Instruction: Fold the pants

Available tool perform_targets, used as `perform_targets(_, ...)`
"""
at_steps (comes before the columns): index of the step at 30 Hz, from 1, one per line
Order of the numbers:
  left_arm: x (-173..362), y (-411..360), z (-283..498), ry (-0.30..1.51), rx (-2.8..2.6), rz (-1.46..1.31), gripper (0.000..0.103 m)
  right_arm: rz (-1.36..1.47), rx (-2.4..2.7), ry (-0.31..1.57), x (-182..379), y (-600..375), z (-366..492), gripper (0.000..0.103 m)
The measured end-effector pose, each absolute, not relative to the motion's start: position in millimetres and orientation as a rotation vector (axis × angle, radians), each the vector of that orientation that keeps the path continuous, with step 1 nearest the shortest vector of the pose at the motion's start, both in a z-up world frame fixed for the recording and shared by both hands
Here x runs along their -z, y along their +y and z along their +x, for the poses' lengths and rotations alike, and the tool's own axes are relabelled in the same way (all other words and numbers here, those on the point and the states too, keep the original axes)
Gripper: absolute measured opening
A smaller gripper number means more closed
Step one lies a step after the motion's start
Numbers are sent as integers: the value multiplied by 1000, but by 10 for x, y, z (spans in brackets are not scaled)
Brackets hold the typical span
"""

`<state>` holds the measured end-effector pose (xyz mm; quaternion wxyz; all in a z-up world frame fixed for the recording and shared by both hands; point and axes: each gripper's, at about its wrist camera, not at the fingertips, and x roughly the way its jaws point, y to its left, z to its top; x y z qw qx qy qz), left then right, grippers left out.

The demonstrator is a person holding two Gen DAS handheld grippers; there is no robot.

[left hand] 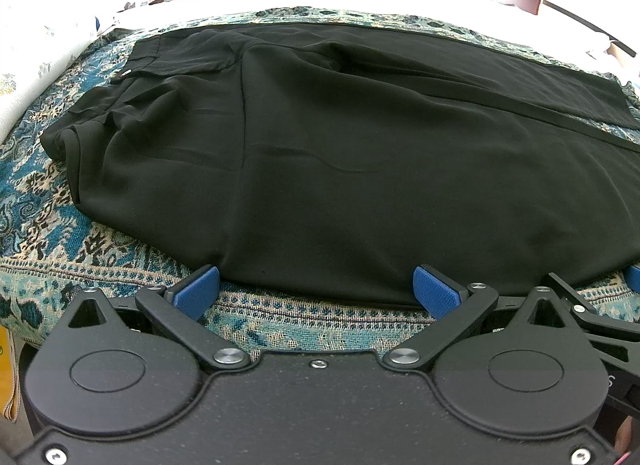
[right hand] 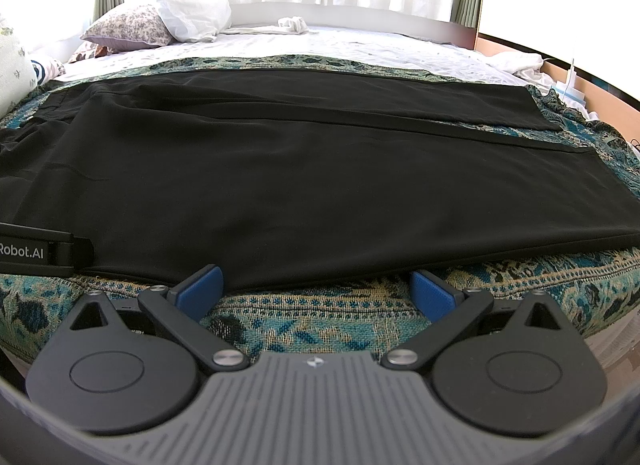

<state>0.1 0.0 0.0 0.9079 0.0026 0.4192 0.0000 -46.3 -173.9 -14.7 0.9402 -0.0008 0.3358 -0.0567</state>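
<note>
Along the near edge of the patterned bedspread (right hand: 312, 325) lie the black pants (right hand: 304, 169), spread flat on the bed, and that edge is what our coming move turns on. Their long axis runs crosswise to both sets of jaws: the waistband (left hand: 132, 77) sits toward the left end of the bedspread, and the leg hems (right hand: 568, 137) reach toward its right end. The two legs lie side by side, one nearer us, one farther, with a thin strip of bedspread showing between them near the hems.

Our left gripper (left hand: 316, 289) hovers at the near hem of the near leg, closer to the waistband end, its jaws spread wide and holding nothing; the blue pads (left hand: 434, 289) sit just at the cloth's edge, though we cannot tell whether they touch it. Our right gripper (right hand: 316, 287) stands likewise at the same near edge, farther toward the hems, jaws equally spread and empty. Part of the left gripper's body shows at the left of the right wrist view, so the two are just beside each other.

We judge that folding has not yet begun. The likely next move is to pinch this near edge with both and carry it away from us over the far leg. The fabric looks thin and slack, so a shallow pinch may slip.
</note>
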Motion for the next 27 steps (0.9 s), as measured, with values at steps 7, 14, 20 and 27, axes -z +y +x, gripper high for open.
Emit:
perform_targets(7,0,0,1,865,0,5,103,-2,116,685,146,-1740,-465,103)
perform_targets(14,0,0,1,864,0,6,103,-2,116,685,143,-1743,-466,103)
perform_targets(20,0,0,2,866,0,6,103,-2,116,685,136,-1751,-468,103)
perform_targets(27,0,3,4,866,0,5,103,-2,116,684,135,-1752,-475,103)
